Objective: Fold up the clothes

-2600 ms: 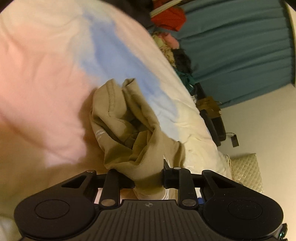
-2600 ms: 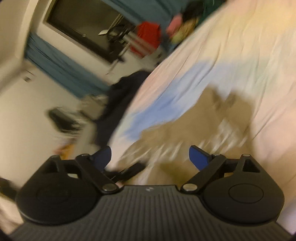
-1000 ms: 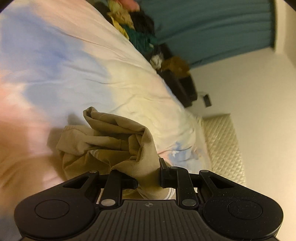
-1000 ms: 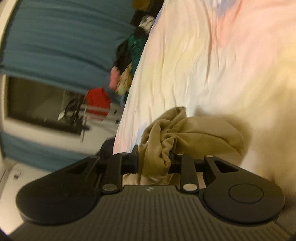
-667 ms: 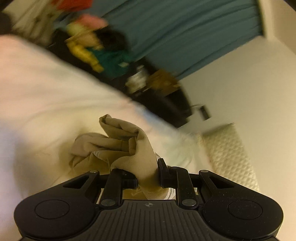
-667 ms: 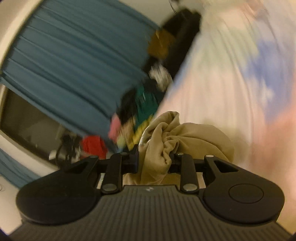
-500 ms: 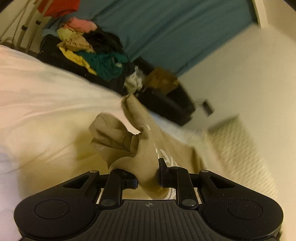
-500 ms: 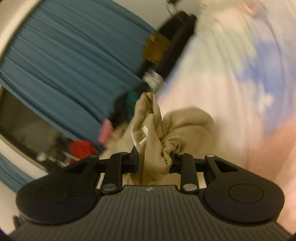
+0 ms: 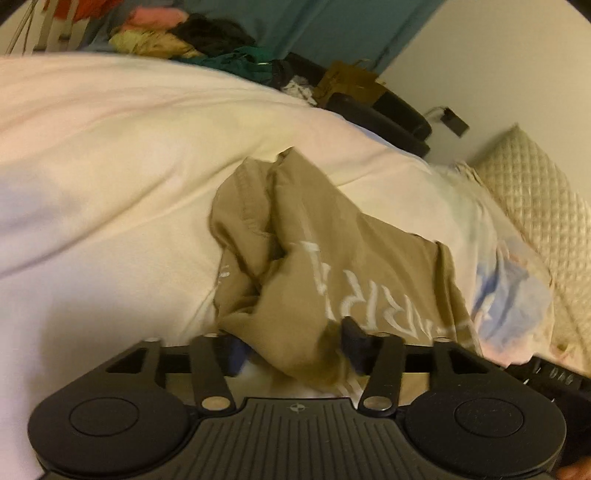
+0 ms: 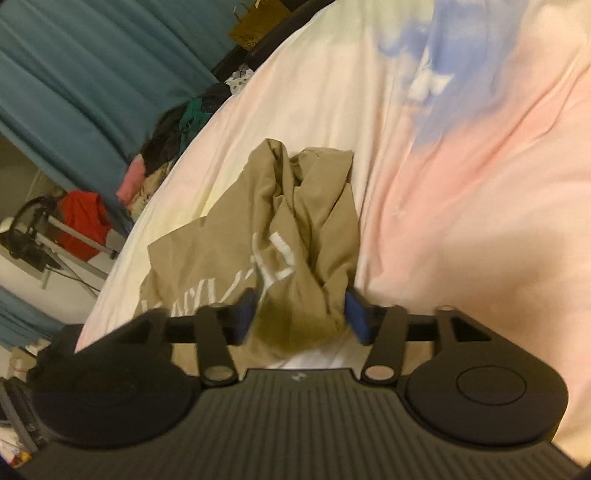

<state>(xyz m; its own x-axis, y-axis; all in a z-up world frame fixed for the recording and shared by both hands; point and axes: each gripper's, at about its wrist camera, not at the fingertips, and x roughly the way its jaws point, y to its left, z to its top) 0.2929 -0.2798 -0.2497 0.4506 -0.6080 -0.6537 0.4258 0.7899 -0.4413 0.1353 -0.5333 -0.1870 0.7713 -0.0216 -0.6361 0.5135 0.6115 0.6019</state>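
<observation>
holding tan shirt over bed | both grippers parted

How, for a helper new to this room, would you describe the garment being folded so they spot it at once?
Find the big bed with its pastel pink, cream and blue duvet. Crumpled on it lies a khaki T-shirt. Its dull tan colour and white lettering set it apart from the bright clothes pile beyond the bed's edge.
</observation>
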